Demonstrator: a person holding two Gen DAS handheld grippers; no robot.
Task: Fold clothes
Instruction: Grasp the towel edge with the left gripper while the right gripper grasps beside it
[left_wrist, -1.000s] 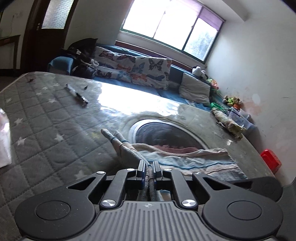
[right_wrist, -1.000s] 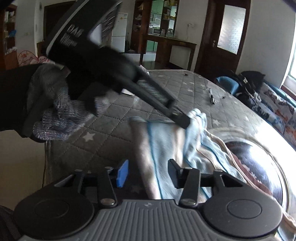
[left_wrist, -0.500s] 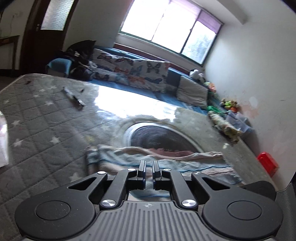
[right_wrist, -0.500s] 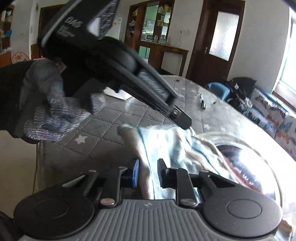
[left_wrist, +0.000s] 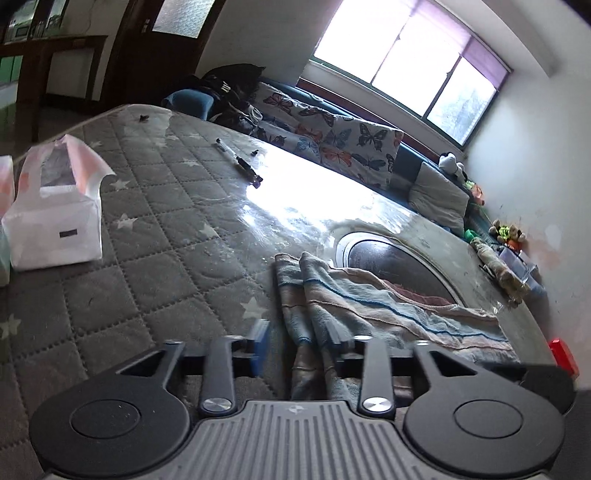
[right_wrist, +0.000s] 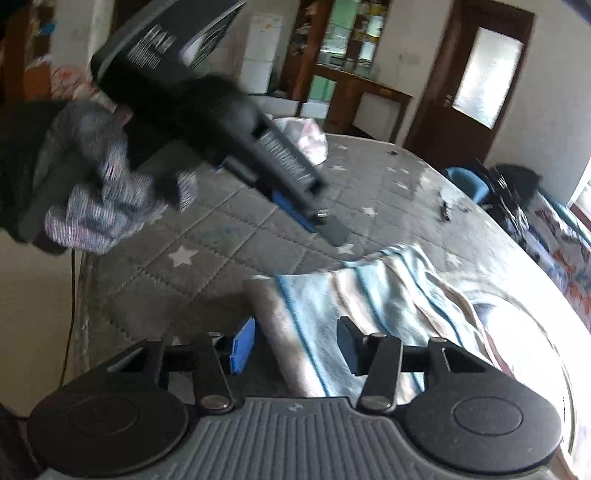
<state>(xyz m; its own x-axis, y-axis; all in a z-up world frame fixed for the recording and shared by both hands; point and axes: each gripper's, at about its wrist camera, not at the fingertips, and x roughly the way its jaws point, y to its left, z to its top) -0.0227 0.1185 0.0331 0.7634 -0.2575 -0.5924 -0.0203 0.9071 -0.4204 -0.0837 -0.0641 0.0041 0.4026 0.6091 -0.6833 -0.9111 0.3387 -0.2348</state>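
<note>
A striped garment in pale blue, beige and pink (left_wrist: 369, 306) lies folded on the grey quilted mattress (left_wrist: 155, 240). It also shows in the right wrist view (right_wrist: 373, 306). My left gripper (left_wrist: 299, 345) is open, its jaws astride the garment's near edge. In the right wrist view the left gripper (right_wrist: 317, 221) hangs open above the mattress, just left of the garment, held by a gloved hand (right_wrist: 99, 206). My right gripper (right_wrist: 295, 347) is open with the garment's near edge lying between its jaws.
A white bag (left_wrist: 55, 218) stands on the mattress at the left. A pen (left_wrist: 240, 164) lies further back. A dark round patch (left_wrist: 399, 262) sits beside the garment. Butterfly cushions (left_wrist: 332, 140), toys and a red box (left_wrist: 563, 356) line the far and right sides.
My left gripper let go of the garment, opened and drew back to the left. My right gripper closed part way, then opened wide. The garment now lies flat, folded over.
</note>
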